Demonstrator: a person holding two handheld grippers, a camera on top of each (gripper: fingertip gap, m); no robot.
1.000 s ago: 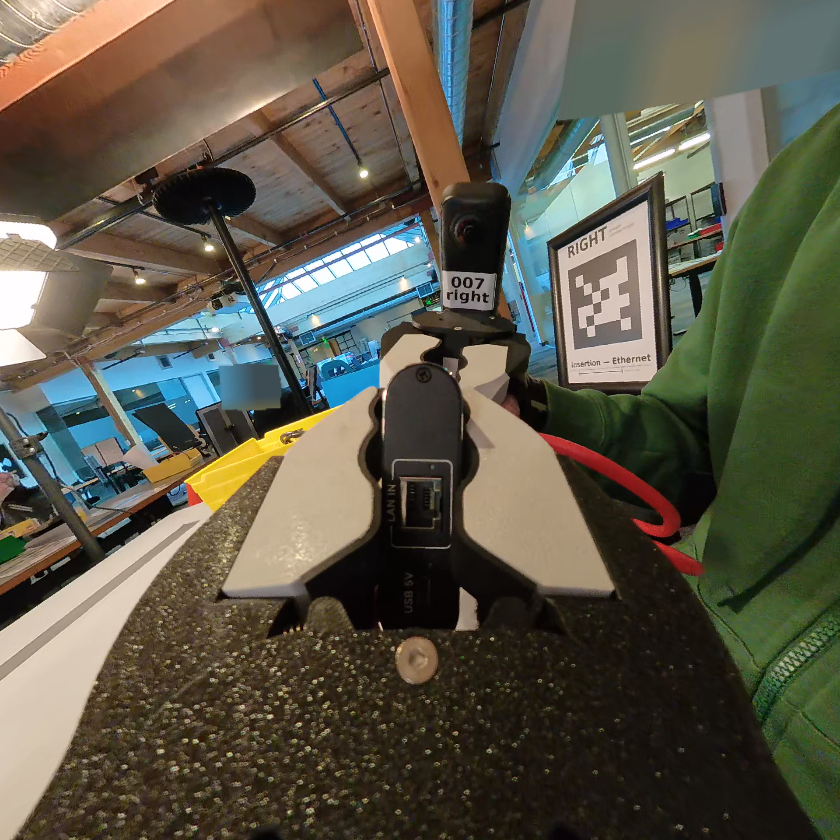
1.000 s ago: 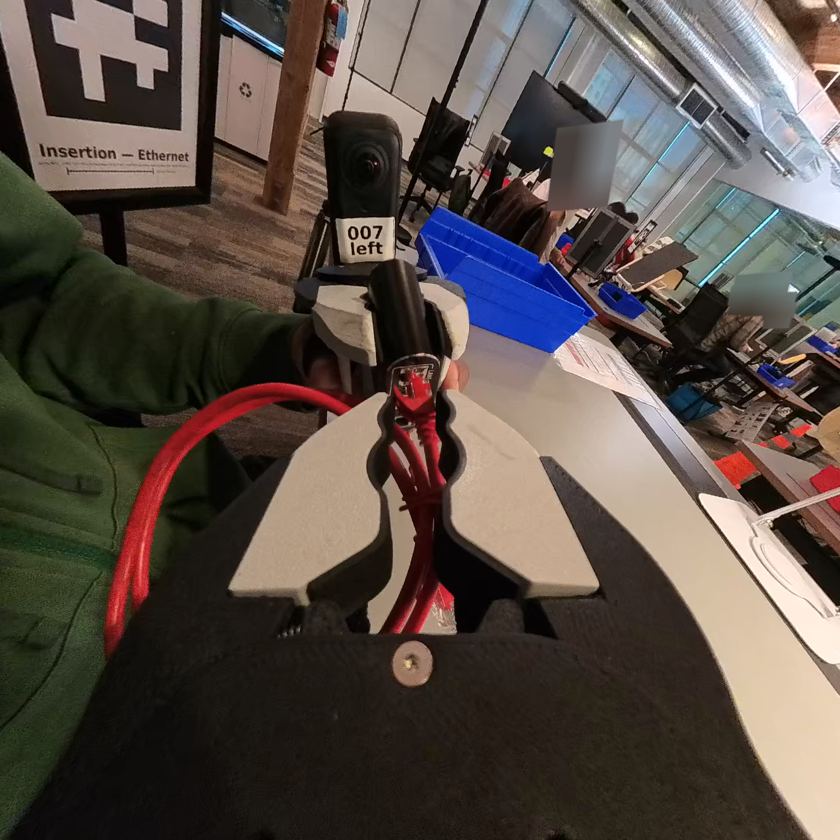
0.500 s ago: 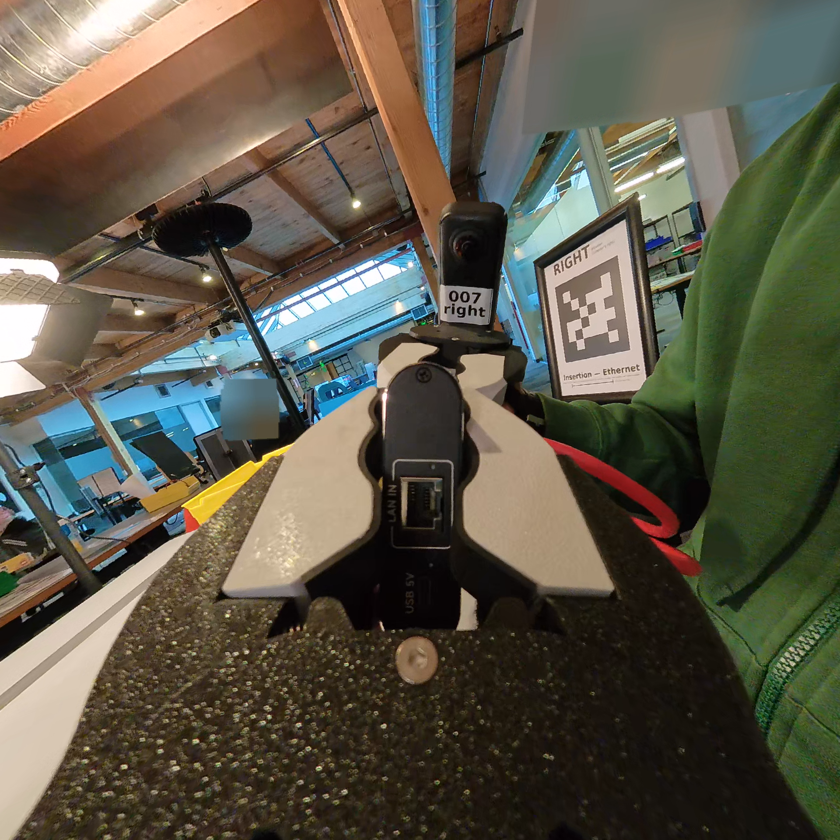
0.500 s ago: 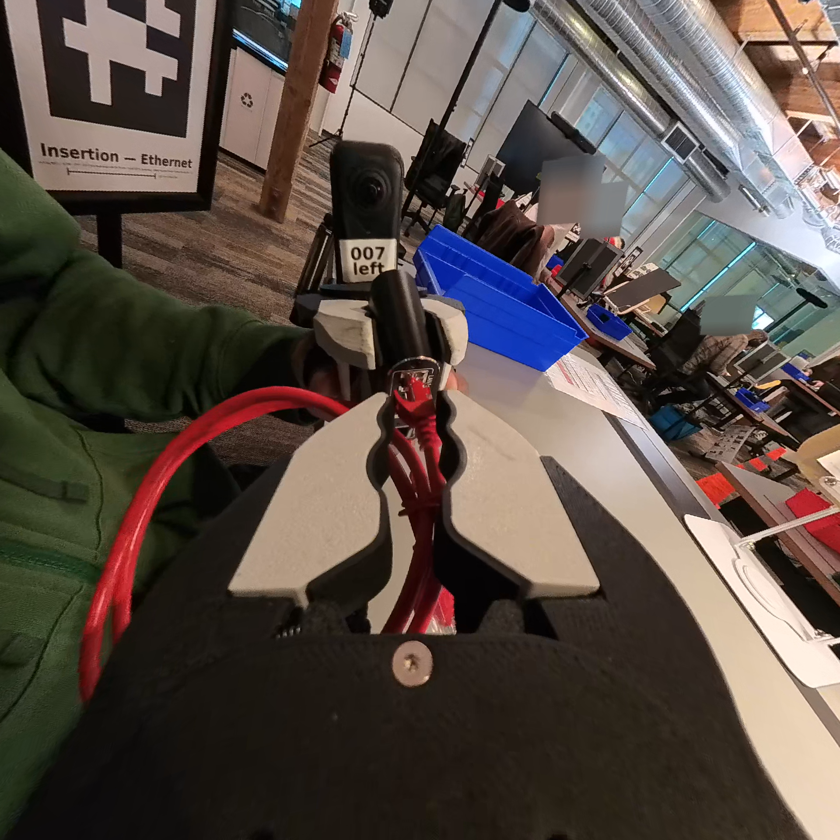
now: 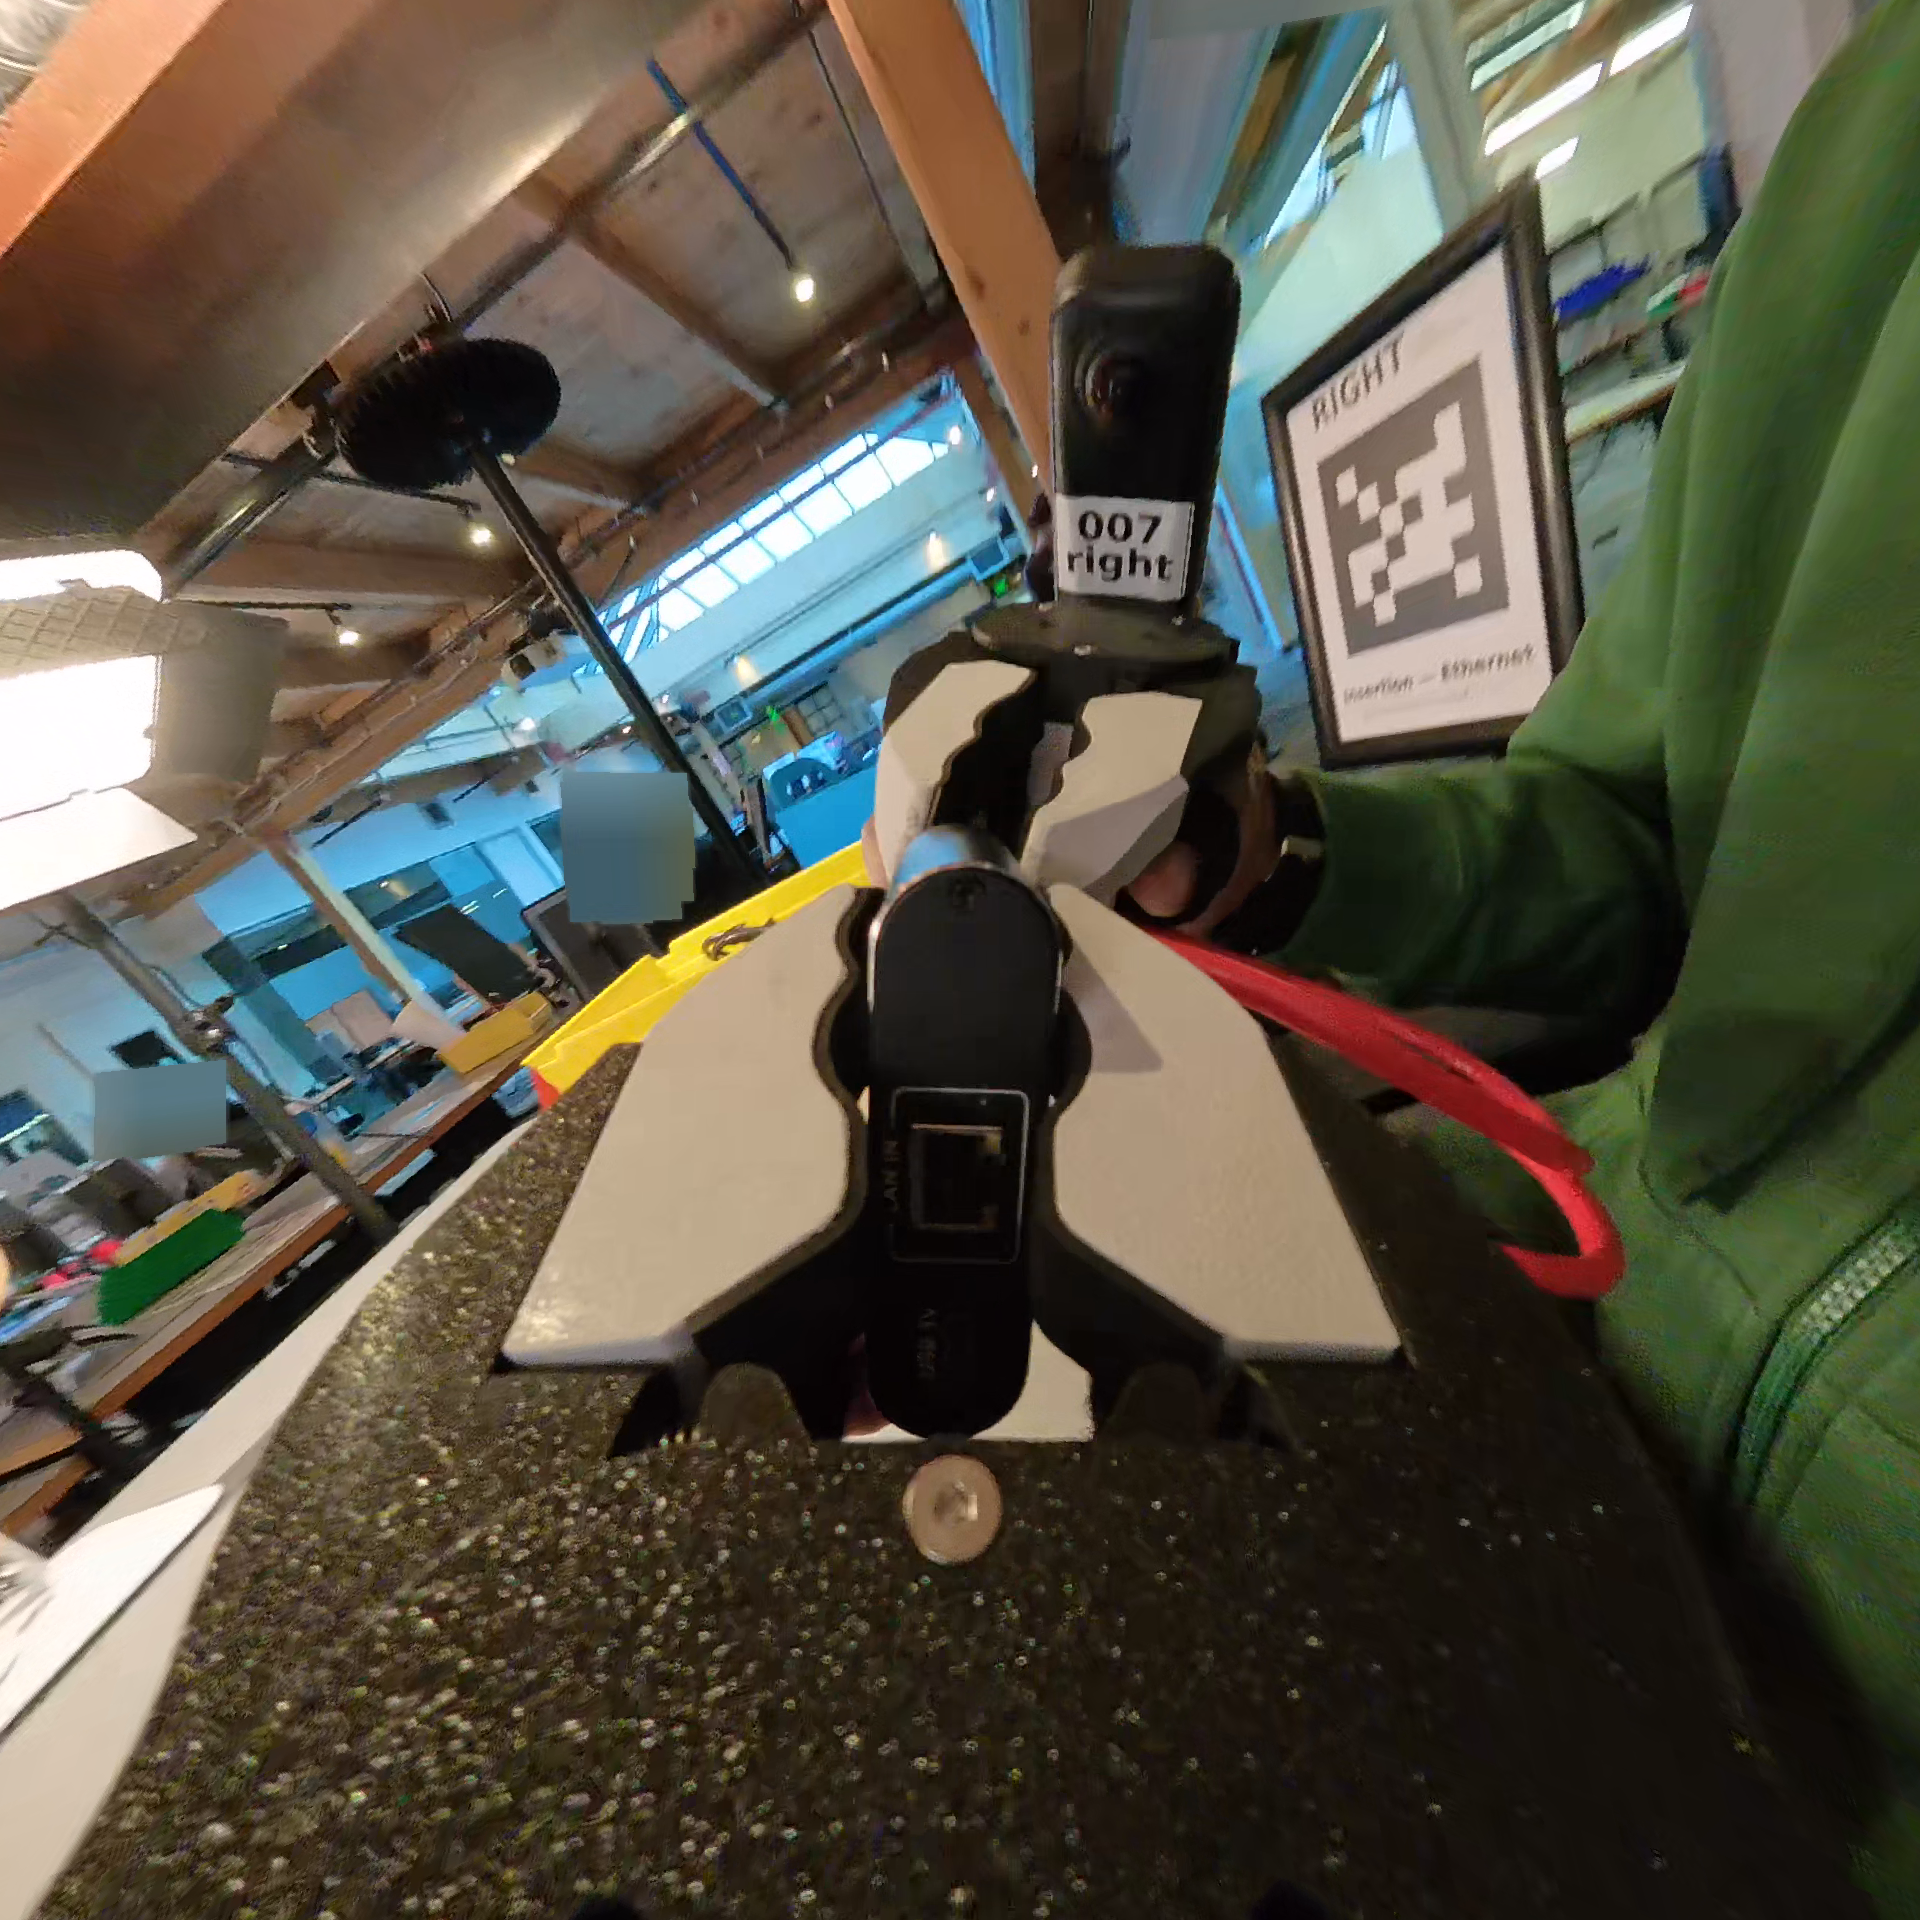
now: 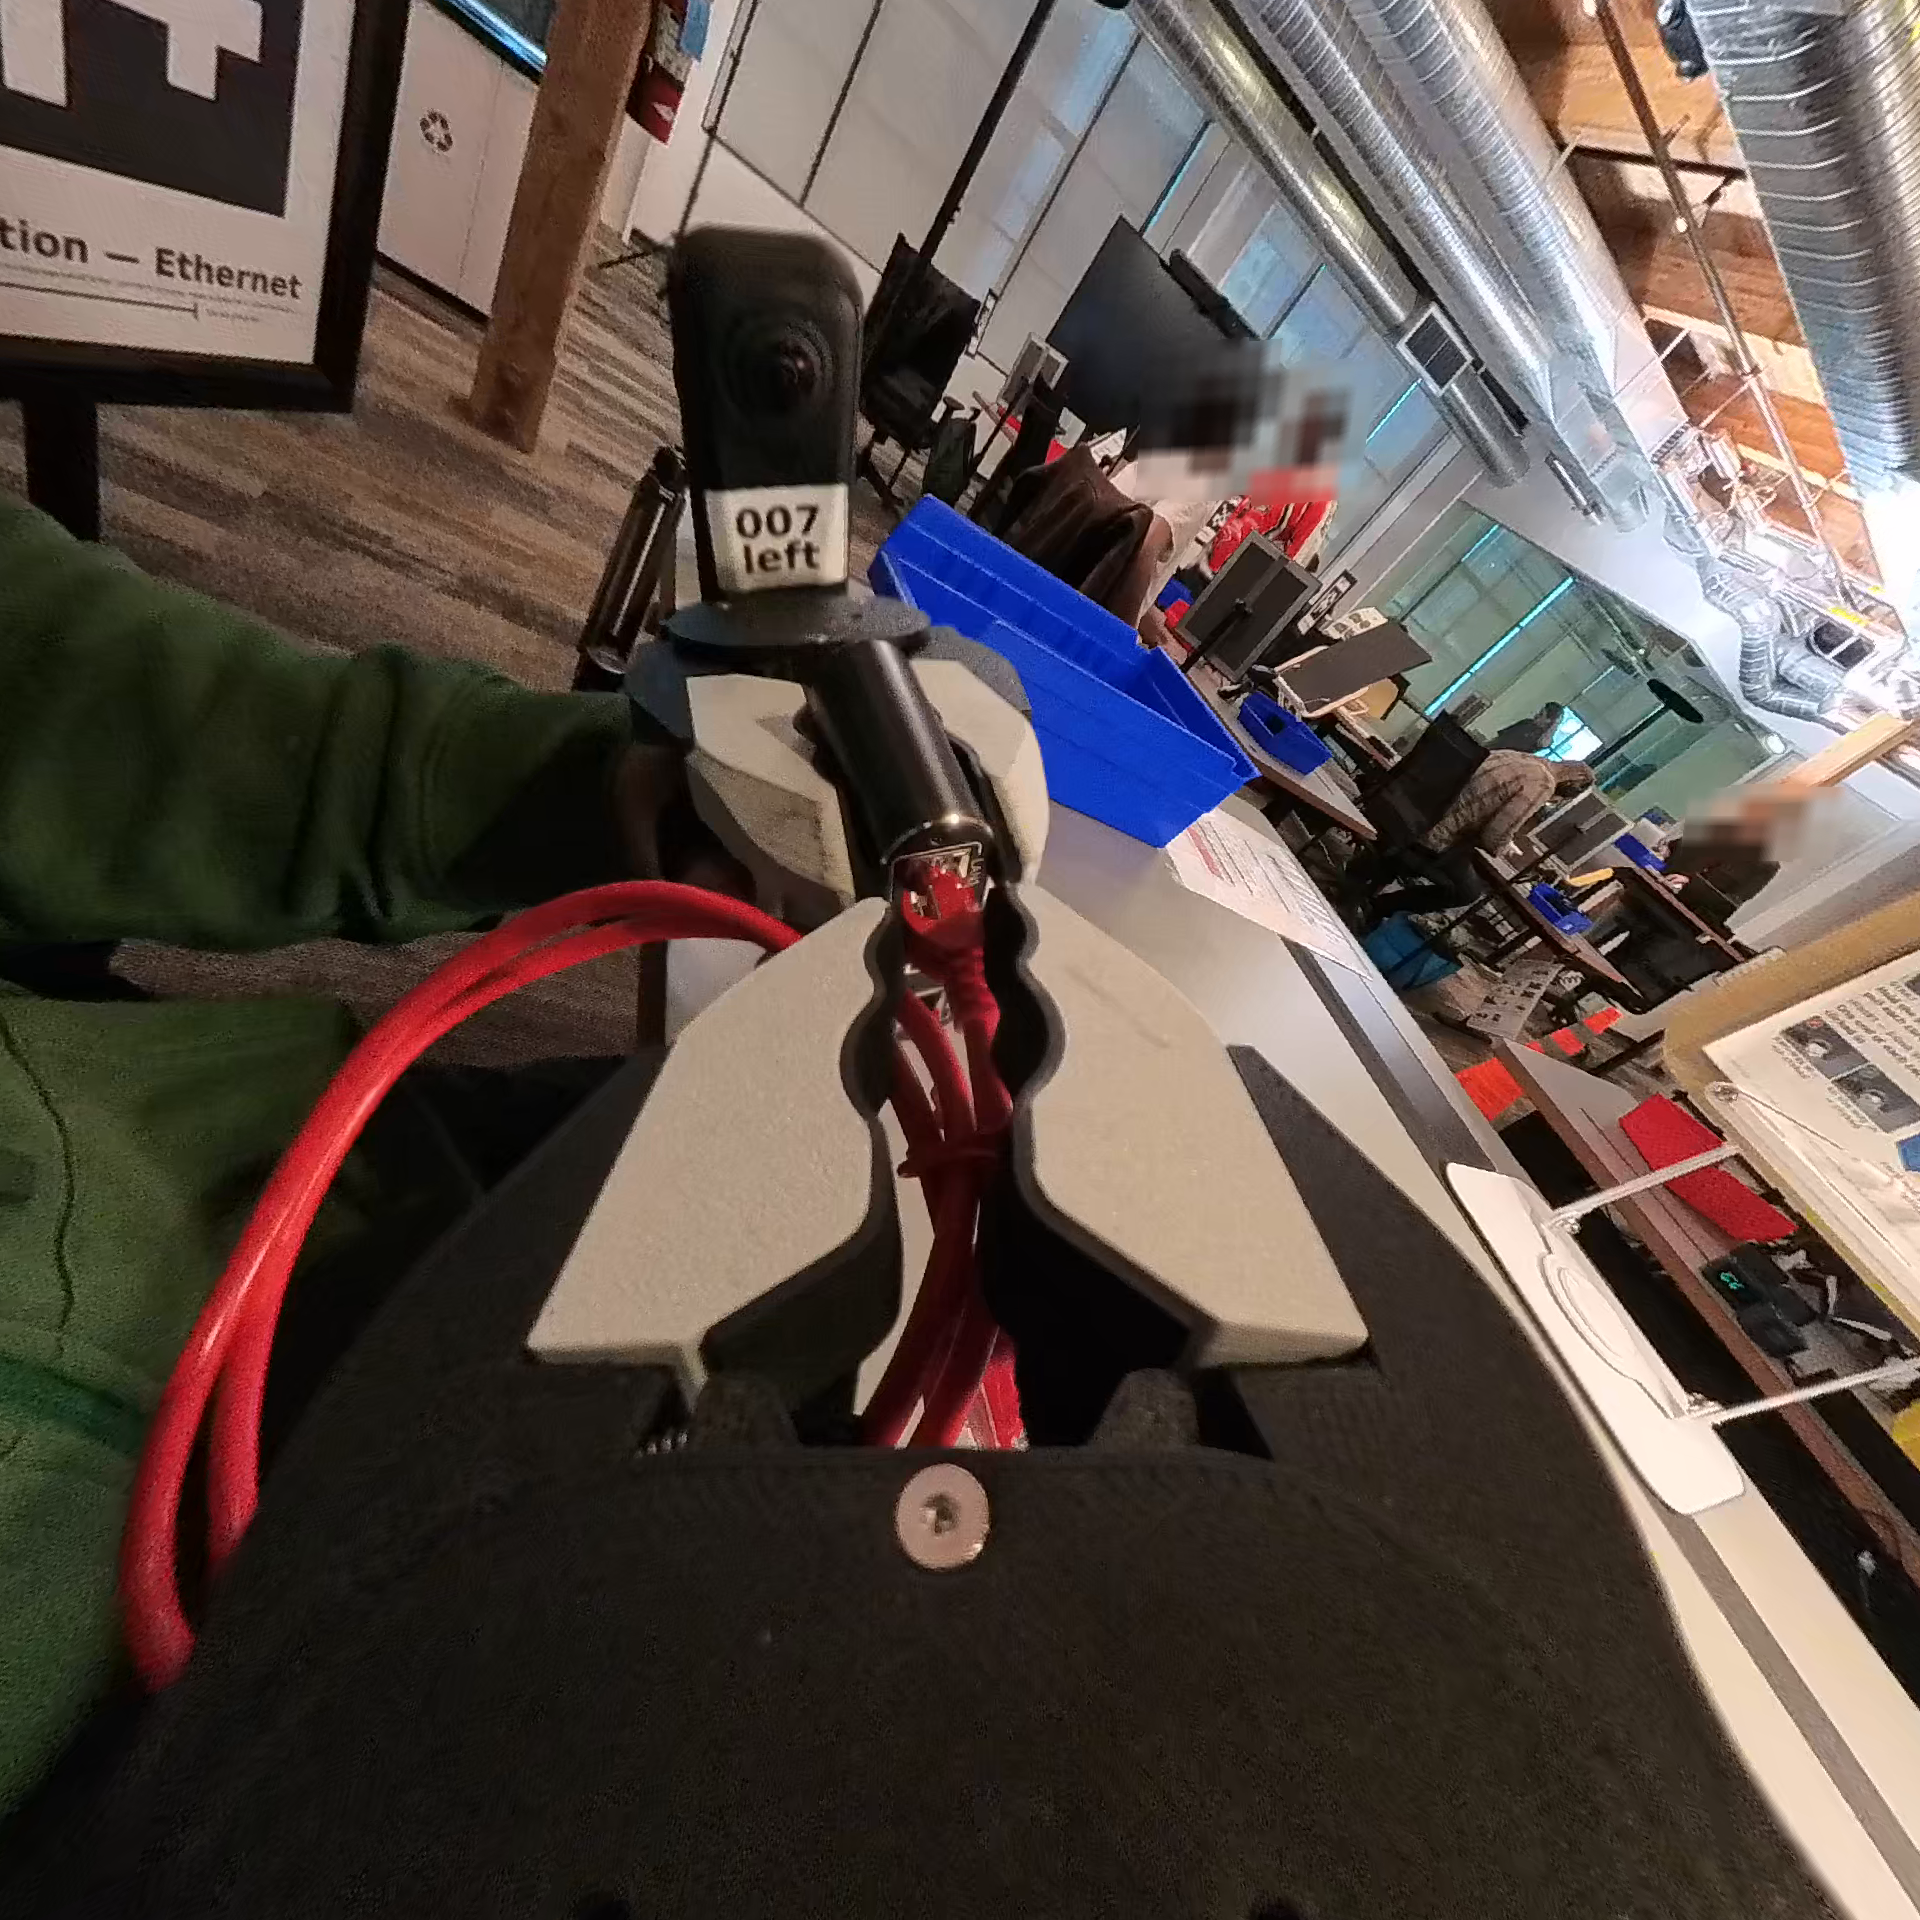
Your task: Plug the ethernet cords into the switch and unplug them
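Observation:
My left gripper (image 5: pixel 961 914) is shut on the black switch (image 5: pixel 961 1039), a slim oval device. An empty port (image 5: pixel 956 1174) on its side faces the camera. My right gripper (image 6: pixel 948 914) is shut on the red ethernet cord (image 6: pixel 312 1143), just behind its plug (image 6: pixel 940 894). The plug sits at the metal-rimmed end of the switch (image 6: pixel 904 748), which the left gripper (image 6: pixel 904 831) holds opposite, tilted. The right gripper (image 5: pixel 1039 790) faces the left wrist view, with the cord (image 5: pixel 1403 1049) looping away to the right.
A person's green sleeves (image 6: pixel 260 748) hold both grippers above a grey table (image 6: pixel 1195 935). A blue bin (image 6: pixel 1060 675) stands behind, and a yellow bin (image 5: pixel 665 977) on the other side. A framed sign (image 5: pixel 1423 551) stands close by. A white stand (image 6: pixel 1590 1340) sits at the table's right edge. The grippers are tip to tip, or close to it.
Both views have rolled and blurred. The two grippers have twisted against each other, so the switch now stands at an angle to the plug. Both grips hold.

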